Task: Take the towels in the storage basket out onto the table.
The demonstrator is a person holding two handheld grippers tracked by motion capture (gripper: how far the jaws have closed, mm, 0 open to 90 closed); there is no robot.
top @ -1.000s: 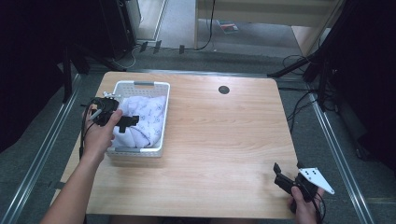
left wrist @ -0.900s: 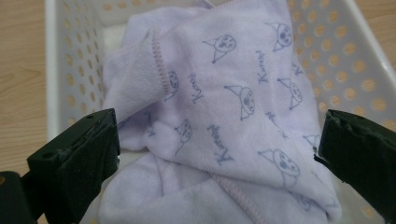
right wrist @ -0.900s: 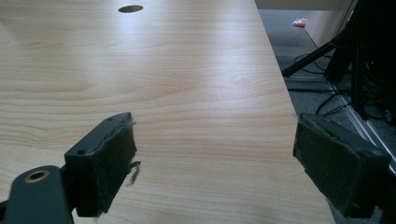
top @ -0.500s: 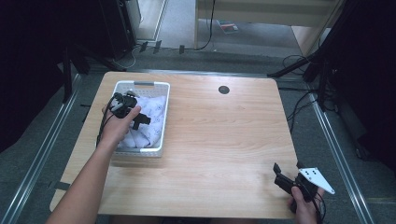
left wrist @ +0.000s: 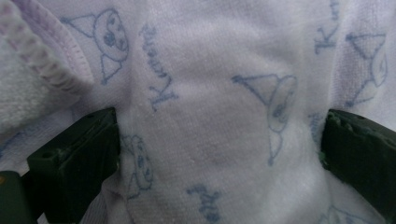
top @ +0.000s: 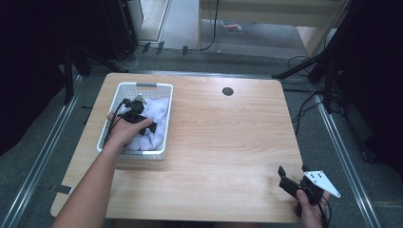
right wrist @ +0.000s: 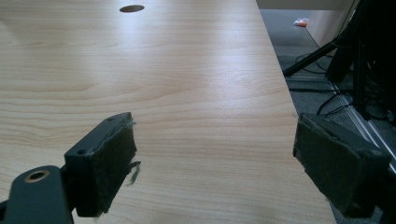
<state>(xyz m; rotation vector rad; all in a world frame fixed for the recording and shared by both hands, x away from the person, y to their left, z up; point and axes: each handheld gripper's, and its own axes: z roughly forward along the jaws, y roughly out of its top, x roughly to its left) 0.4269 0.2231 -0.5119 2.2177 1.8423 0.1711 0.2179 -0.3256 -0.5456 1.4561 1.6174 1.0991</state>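
A white cloth (top: 158, 110) printed with pale blue cartoon figures lies bunched in a white plastic basket (top: 154, 87) at the table's left. My left gripper (top: 144, 125) is down inside the basket, held by a hand that reaches over the near rim. In the left gripper view its jaws stand wide apart, pressed into the cloth (left wrist: 210, 88), and a fold of the fabric bulges between them at the left gripper (left wrist: 219, 149). My right gripper (top: 283, 178) rests low at the table's front right corner, open, with bare wood between its pads (right wrist: 112, 158).
The wooden table (top: 228, 137) has a round cable hole (top: 227, 91) at the back middle, also visible as the hole (right wrist: 131, 8). Past the table's right edge lie cables and a black stand leg (right wrist: 313, 56) on the floor.
The left hand has moved from the basket's left rim into its middle and pushed the gripper down into the cloth. The right gripper has stayed put.
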